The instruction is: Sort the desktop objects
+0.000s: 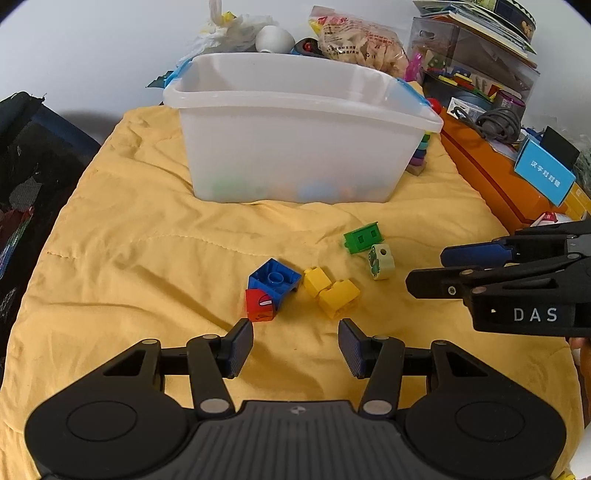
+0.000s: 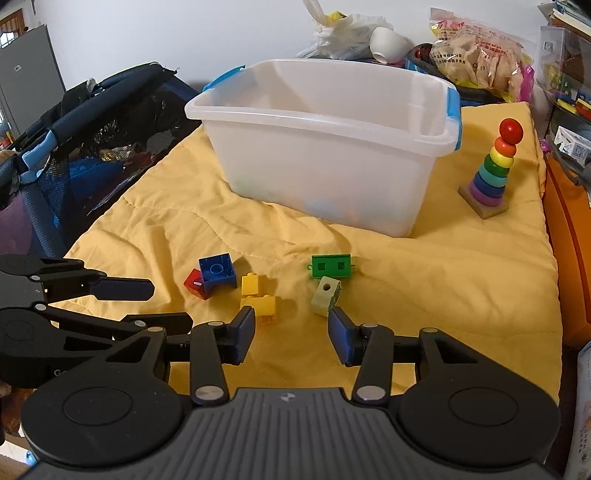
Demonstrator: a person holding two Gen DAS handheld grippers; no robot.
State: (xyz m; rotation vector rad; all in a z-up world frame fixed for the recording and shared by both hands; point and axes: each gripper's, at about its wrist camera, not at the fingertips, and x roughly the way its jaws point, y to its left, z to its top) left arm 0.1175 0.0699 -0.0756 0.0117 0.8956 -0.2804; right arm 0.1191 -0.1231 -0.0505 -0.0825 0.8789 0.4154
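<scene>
Several toy blocks lie on the yellow quilt (image 1: 147,258): a red block (image 1: 259,304) against a blue brick (image 1: 274,279), two yellow bricks (image 1: 331,290), a green block (image 1: 362,237) and a pale frog bead (image 1: 381,261). They also show in the right wrist view: the red block (image 2: 195,283), the blue brick (image 2: 218,270), the yellow bricks (image 2: 256,295), the green block (image 2: 330,266) and the bead (image 2: 325,296). My left gripper (image 1: 295,345) is open and empty just short of the red block. My right gripper (image 2: 291,334) is open and empty just short of the bead. A translucent white bin (image 1: 295,125) stands behind, with several blocks dimly visible inside.
A rainbow ring stacker (image 2: 493,171) stands right of the bin (image 2: 325,147). Snack bags (image 1: 354,37), a white bag (image 1: 229,29) and boxes (image 1: 480,55) crowd the back. An orange box (image 1: 491,173) borders the right edge; a dark mesh playpen (image 2: 92,147) borders the left.
</scene>
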